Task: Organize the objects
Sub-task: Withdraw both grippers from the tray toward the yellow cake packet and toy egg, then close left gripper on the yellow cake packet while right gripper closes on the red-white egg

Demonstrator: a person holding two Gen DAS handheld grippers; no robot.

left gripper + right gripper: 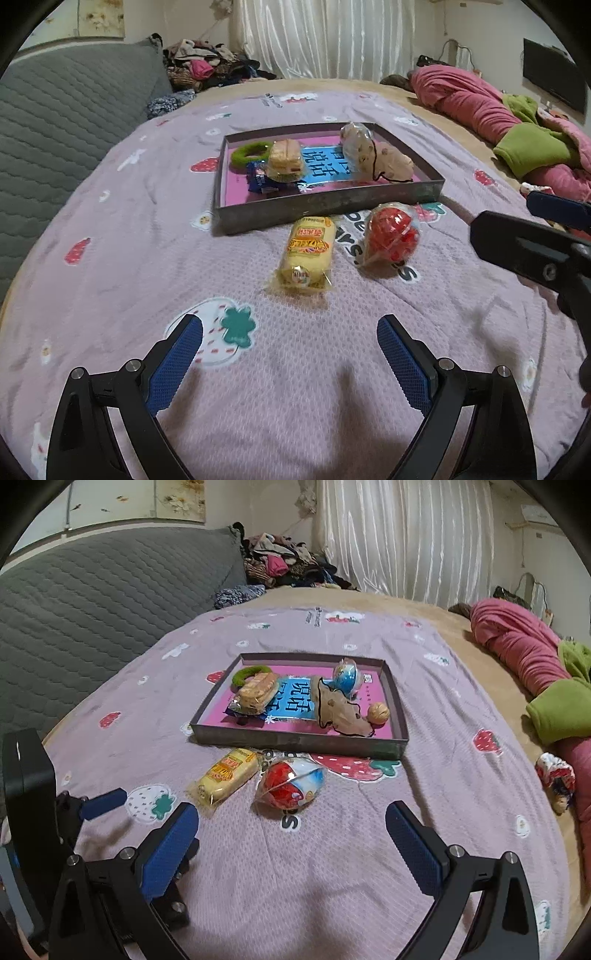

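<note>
Pink strawberry-print bedspread point(110, 206) covers the bed and serves as the work surface; a grey quilted cushion lies to the left and white curtains hang behind.

Left gripper point(290, 341): blue-padded fingers spread wide apart, nothing between them, hovering over bare bedspread. Right gripper point(291, 825): fingers likewise spread apart and empty (its dark body also shows at the right edge of the left wrist view).

Just ahead of both grippers, two items lie on the bedspread outside the tray: a yellow wrapped cake point(308, 254), and beside it to the right a red-and-white bagged ball point(391, 236). The two lie close together; contact cannot be determined.

Beyond them sits a shallow grey tray point(325, 208) with a pink floor. Inside it: a green ring point(251, 672) at the rear left, a wrapped sandwich biscuit point(256, 692) over a dark blue packet point(260, 181), a blue bagged ball point(345, 679), a beige spotted pouch point(343, 710) with a black cord, and a walnut point(378, 713) near the right wall.

Pink and green bedding is heaped at the far right.
</note>
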